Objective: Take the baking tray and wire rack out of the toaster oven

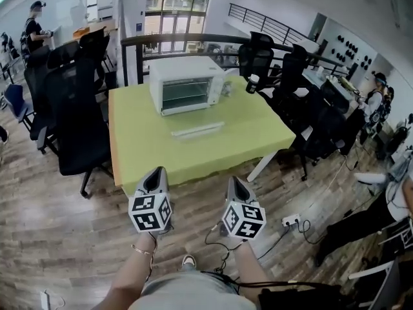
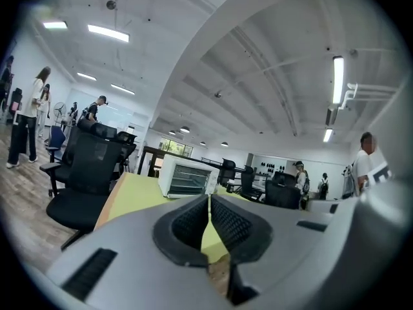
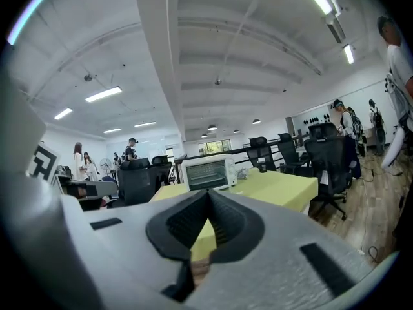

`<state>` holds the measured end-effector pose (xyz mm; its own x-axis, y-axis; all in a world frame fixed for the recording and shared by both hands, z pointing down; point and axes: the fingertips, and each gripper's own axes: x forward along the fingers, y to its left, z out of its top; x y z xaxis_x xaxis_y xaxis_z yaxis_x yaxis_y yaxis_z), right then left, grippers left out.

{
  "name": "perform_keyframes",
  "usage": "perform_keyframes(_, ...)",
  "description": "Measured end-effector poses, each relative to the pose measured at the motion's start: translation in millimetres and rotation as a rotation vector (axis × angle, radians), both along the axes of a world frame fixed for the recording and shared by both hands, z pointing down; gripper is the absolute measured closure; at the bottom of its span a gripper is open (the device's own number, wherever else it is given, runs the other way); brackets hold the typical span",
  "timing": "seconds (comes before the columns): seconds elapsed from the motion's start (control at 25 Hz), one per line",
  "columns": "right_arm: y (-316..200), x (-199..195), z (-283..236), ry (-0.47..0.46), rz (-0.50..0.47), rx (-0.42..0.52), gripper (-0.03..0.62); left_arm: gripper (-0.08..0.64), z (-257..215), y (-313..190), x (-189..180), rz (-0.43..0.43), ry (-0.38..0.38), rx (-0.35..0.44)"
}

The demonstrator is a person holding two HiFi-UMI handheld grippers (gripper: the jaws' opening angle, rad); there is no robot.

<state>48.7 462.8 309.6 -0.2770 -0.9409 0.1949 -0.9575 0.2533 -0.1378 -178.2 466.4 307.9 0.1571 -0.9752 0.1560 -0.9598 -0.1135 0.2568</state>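
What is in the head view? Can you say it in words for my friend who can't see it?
A white toaster oven, door closed, stands on a yellow-green table, a long pale thing lying before it. Nearer, over the wood floor, the left gripper and right gripper are shut and empty, short of the table. Black chairs stand around.

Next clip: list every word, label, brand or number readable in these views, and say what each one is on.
No text can be read in any view.
On the toaster oven, any print on the front is too small to make out.
On the left tool and the right tool, the cubes show only black-and-white square patterns, no letters.
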Motion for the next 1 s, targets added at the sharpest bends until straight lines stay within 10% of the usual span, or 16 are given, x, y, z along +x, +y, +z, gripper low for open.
perform_keyframes(1.0,-193,52,46,-0.022,-0.081,-0.080,0.592,0.548,31,-175,36,-0.090,-0.029,-0.058)
